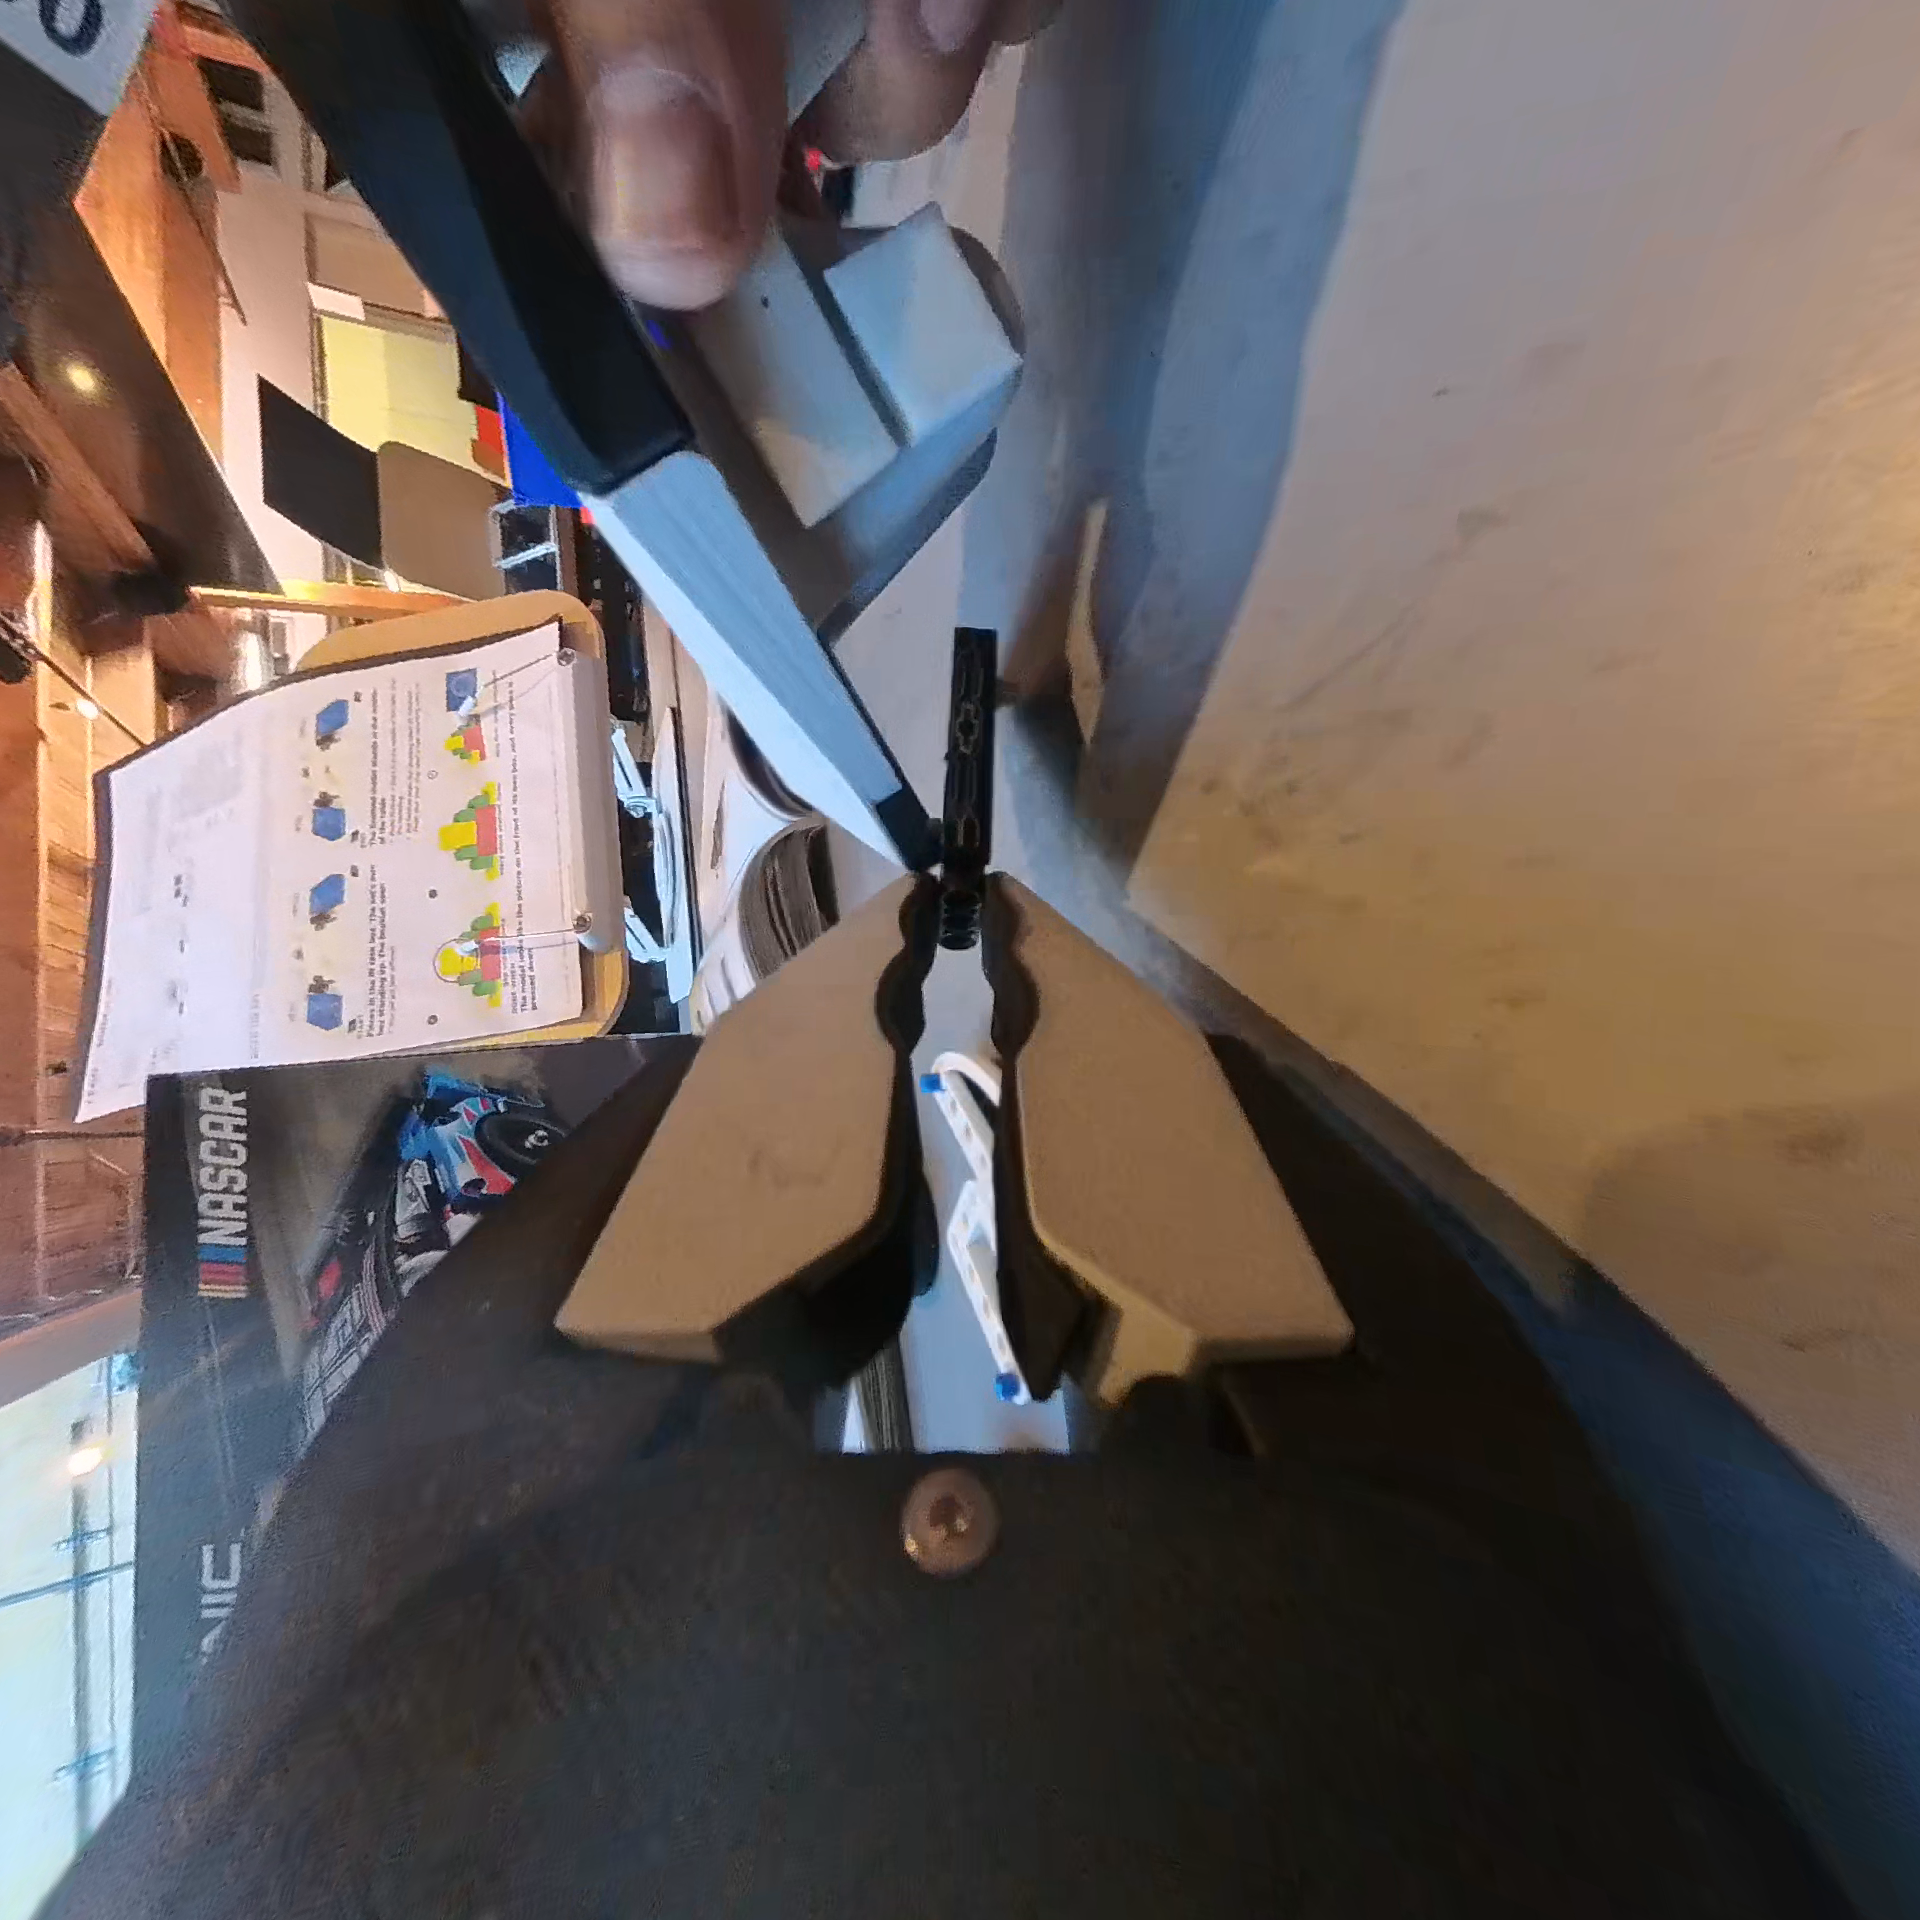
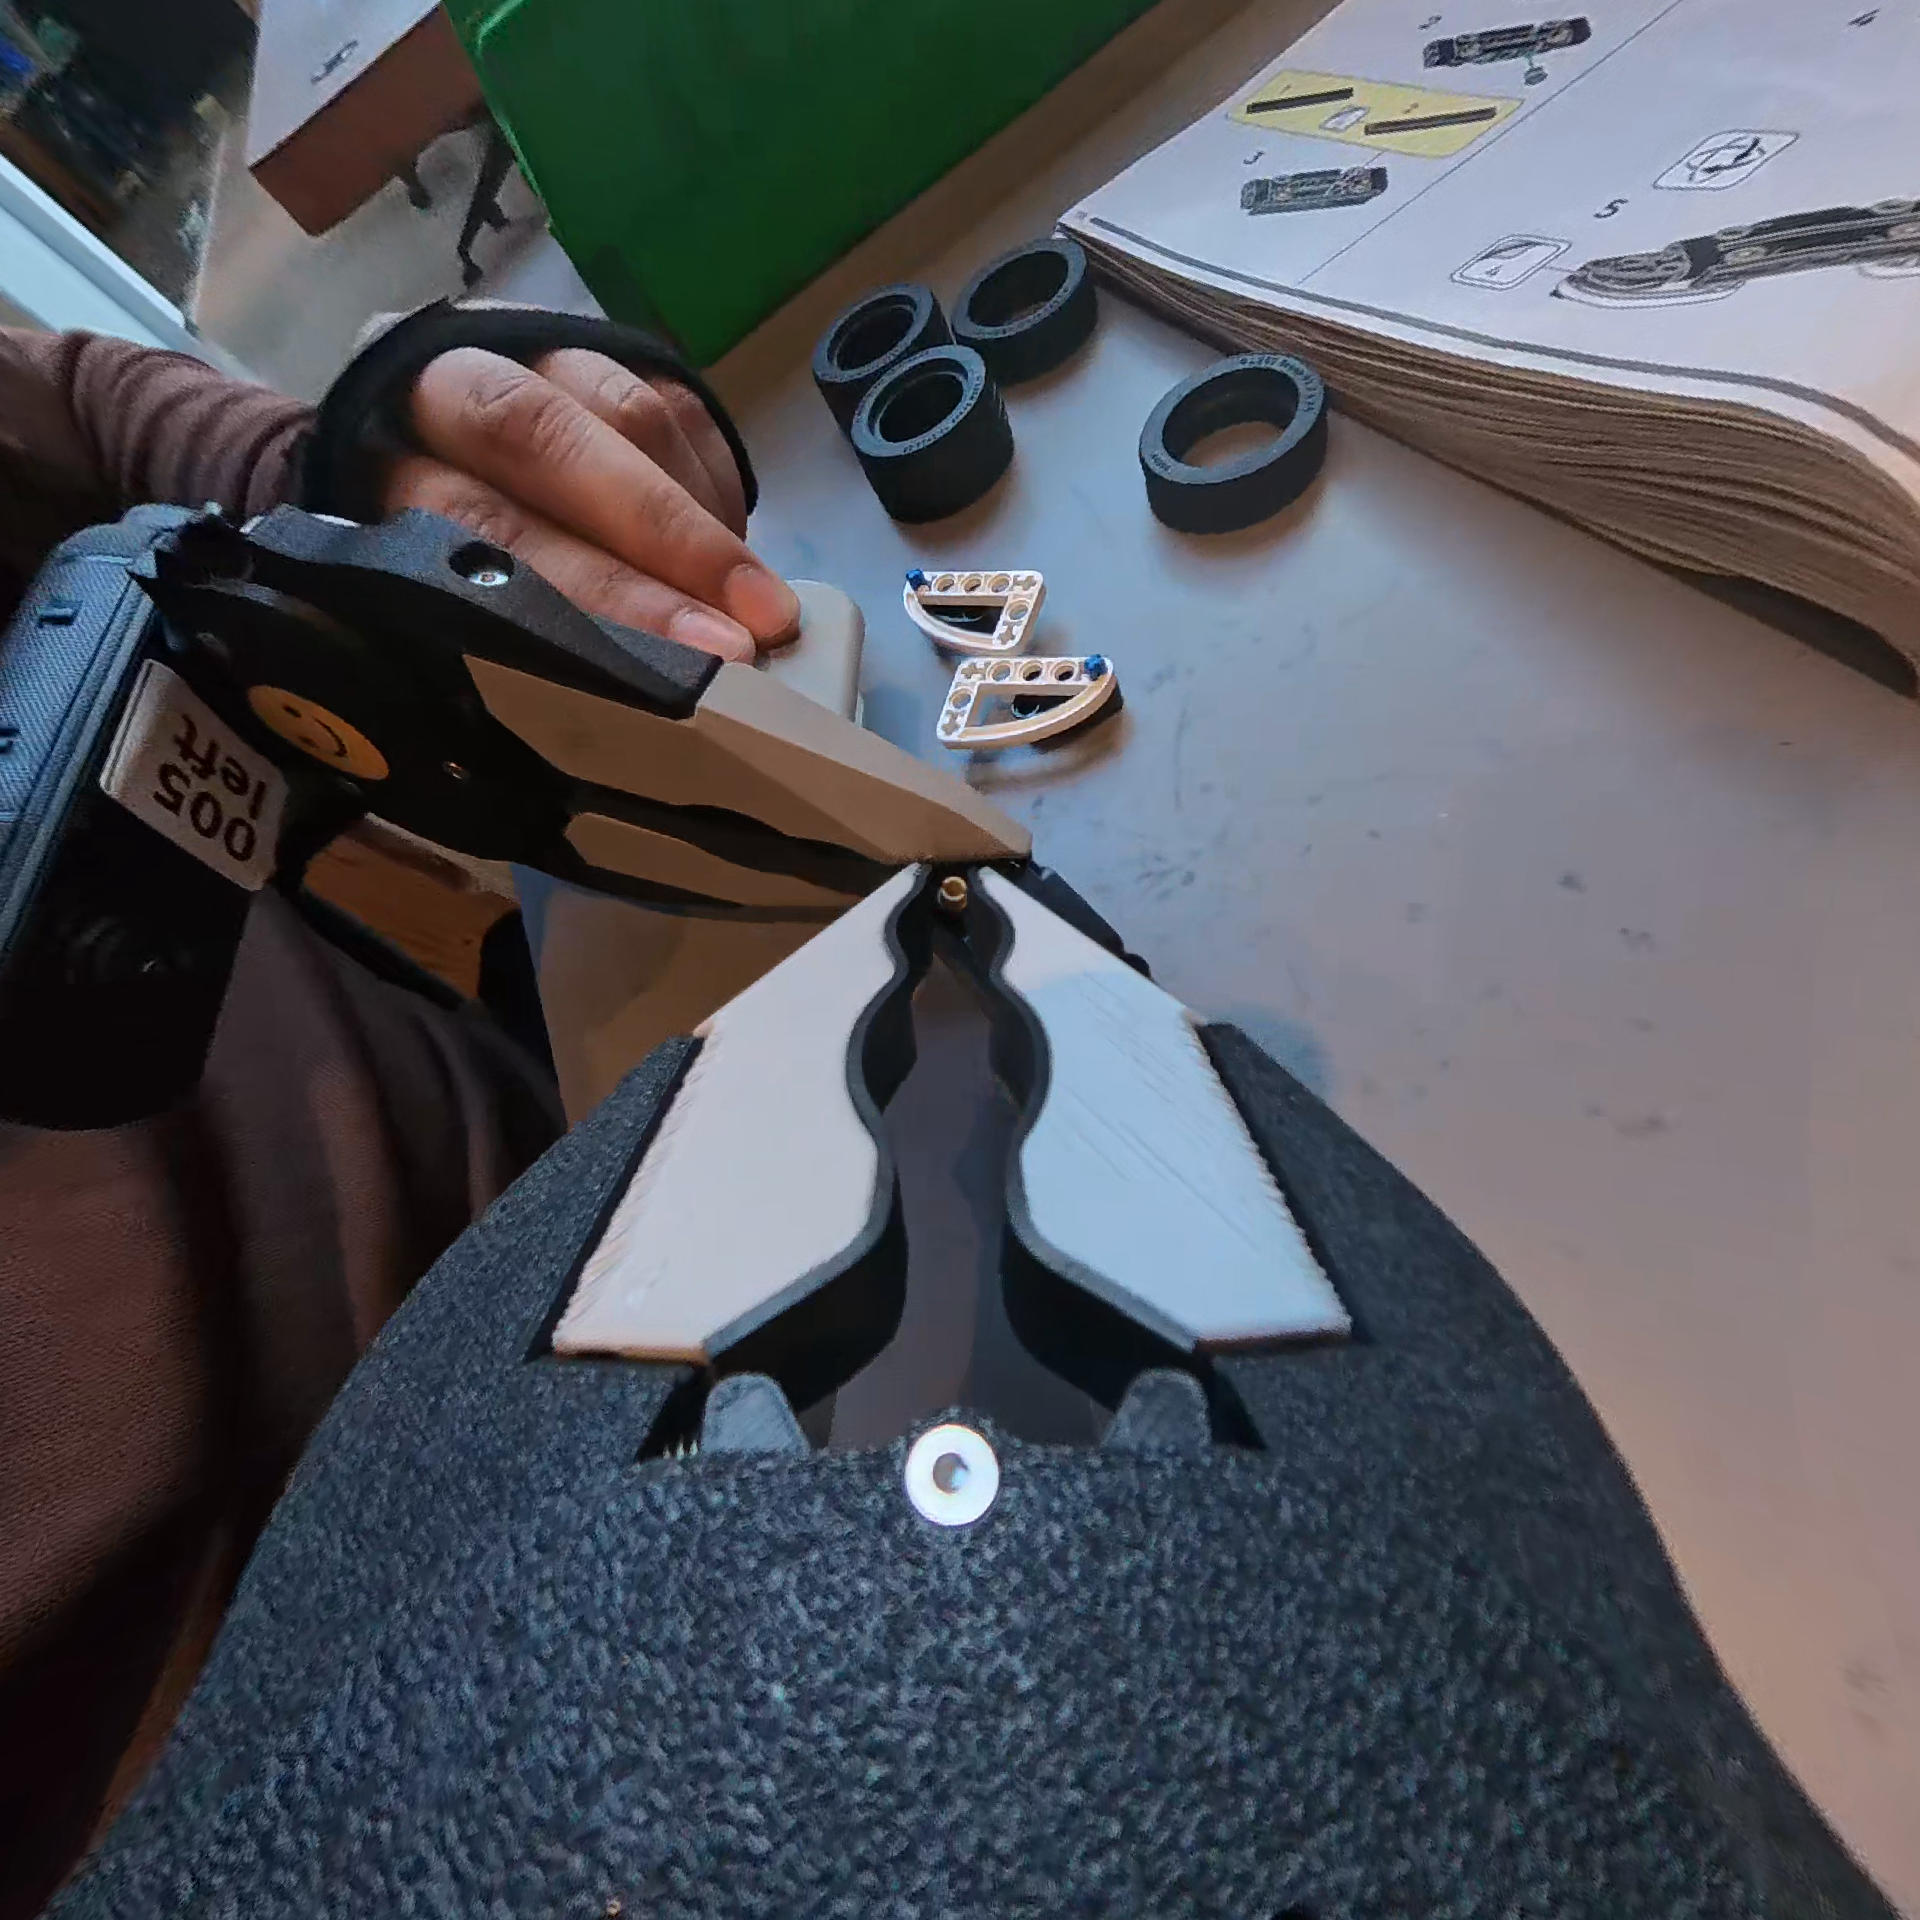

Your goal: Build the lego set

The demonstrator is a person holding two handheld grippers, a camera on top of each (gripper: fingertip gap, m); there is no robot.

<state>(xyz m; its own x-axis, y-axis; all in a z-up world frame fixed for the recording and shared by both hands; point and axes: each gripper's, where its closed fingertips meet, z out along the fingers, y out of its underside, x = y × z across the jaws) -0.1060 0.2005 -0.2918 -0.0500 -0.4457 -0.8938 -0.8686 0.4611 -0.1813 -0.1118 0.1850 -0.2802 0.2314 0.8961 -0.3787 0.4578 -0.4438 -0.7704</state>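
In the left wrist view my left gripper is shut on the end of a thin black lego beam that sticks out past its tips. My right gripper is shut on a small tan pin, held right against the black beam, which is mostly hidden there. The two grippers meet tip to tip above the table: the right one's tip touches the beam, and the left one comes in from the left. Two white curved lego pieces lie on the table beyond.
Several black tyres lie on the grey table behind the white pieces. An open instruction book lies at the right and a green box at the back. A sheet on a stand and the set's box show at left.
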